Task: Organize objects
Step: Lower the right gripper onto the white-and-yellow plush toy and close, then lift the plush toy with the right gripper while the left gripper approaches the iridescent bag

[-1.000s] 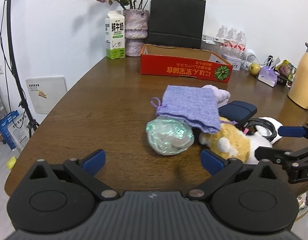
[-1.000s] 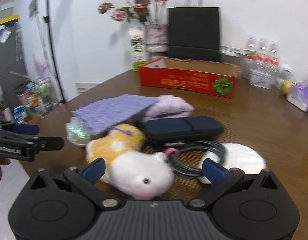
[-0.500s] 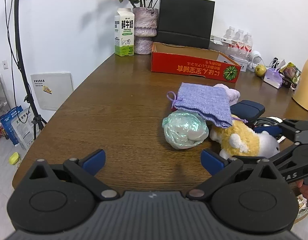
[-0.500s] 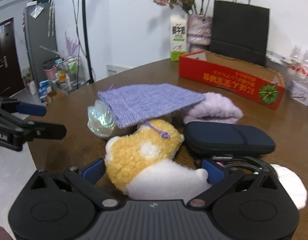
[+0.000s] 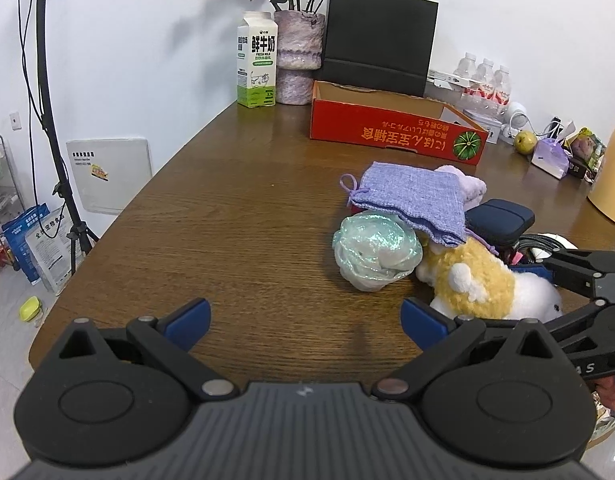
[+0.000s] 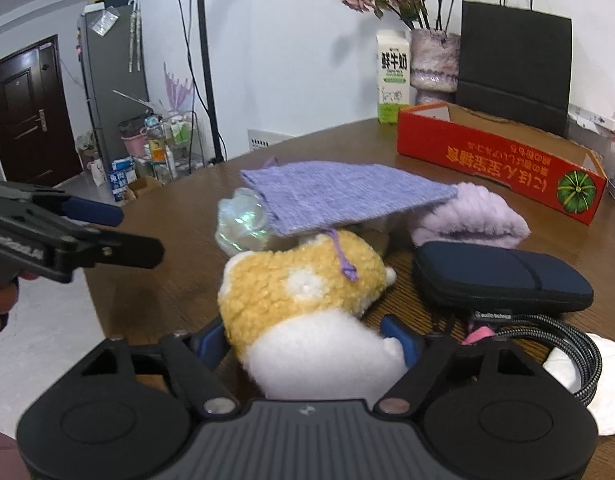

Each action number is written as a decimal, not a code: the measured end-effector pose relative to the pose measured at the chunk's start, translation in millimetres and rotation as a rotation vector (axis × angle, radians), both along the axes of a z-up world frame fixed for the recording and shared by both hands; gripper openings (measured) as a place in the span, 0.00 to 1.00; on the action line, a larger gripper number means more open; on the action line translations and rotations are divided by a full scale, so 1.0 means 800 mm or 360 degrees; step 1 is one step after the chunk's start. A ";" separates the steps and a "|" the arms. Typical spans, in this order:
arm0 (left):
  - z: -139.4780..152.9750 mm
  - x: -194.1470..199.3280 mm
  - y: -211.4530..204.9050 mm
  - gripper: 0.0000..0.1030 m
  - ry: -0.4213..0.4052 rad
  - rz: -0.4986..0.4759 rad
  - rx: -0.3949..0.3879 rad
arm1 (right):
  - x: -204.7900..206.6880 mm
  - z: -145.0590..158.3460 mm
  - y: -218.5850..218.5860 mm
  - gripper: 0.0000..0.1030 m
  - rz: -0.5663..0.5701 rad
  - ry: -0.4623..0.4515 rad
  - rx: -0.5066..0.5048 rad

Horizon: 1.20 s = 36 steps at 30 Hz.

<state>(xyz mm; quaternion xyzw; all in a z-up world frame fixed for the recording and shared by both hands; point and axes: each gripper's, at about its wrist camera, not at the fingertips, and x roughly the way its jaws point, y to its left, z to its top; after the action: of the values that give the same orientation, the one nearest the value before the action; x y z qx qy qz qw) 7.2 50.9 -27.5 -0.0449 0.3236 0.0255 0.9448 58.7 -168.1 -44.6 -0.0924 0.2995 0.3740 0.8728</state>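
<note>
We see a plush toy [image 6: 303, 312], yellow and white, lying on the brown table [image 5: 235, 216]. Our right hand-held gripper [image 6: 307, 340] is around its white end. The jaws have just been closing, and the blue pads sit right against the fluff on both sides, but we cannot tell if they squeeze it yet.

A purple knitted pouch [image 6: 339, 196] lies tilted over the toy, and its string hangs on the yellow fur. A shiny crinkly ball [image 5: 375, 252] sits just beside the toy. A fluffy purple cloth [image 6: 471, 220] and a dark blue case [image 6: 503, 276] are near too, with a black cable [image 6: 555, 340] next to the case.

Our left hand-held gripper [image 5: 303, 320] hovers over bare table with its jaws wide apart and nothing between them.

Farther back stand a red box [image 5: 395, 128], a milk carton [image 5: 257, 66] and a black bag [image 5: 381, 40].
</note>
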 end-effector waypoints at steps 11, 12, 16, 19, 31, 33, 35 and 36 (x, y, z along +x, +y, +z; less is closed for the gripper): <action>0.008 -0.010 0.004 1.00 -0.0028 0.0009 -0.0008 | -0.019 0.035 -0.005 0.52 -0.0009 -0.0128 0.0100; 0.008 -0.010 0.004 1.00 -0.0030 0.0007 -0.0007 | -0.020 0.038 -0.006 0.50 -0.0004 -0.0130 0.0112; 0.009 -0.008 0.001 1.00 -0.0032 -0.0006 -0.0004 | -0.023 0.041 -0.007 0.50 -0.0013 -0.0143 0.0096; 0.008 -0.006 -0.001 1.00 -0.0025 -0.0008 -0.0002 | -0.025 0.042 -0.008 0.50 -0.0007 -0.0149 0.0103; 0.008 -0.001 -0.004 1.00 -0.0020 -0.0011 0.0001 | -0.038 0.054 -0.013 0.50 -0.0007 -0.0224 0.0123; 0.007 0.002 -0.004 1.00 -0.0018 -0.0008 0.0005 | -0.040 0.055 -0.015 0.50 -0.0012 -0.0236 0.0122; 0.007 0.006 -0.003 1.00 -0.0013 0.0001 0.0005 | -0.042 0.058 -0.016 0.50 -0.0015 -0.0249 0.0123; 0.006 0.008 -0.003 1.00 -0.0010 0.0007 0.0004 | -0.043 0.058 -0.016 0.50 -0.0016 -0.0254 0.0124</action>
<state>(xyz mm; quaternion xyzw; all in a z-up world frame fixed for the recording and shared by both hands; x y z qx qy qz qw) 13.3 48.7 -22.4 -0.0444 0.3204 0.0278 0.9458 24.1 -181.2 2.1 -0.0865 0.2146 0.3724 0.8988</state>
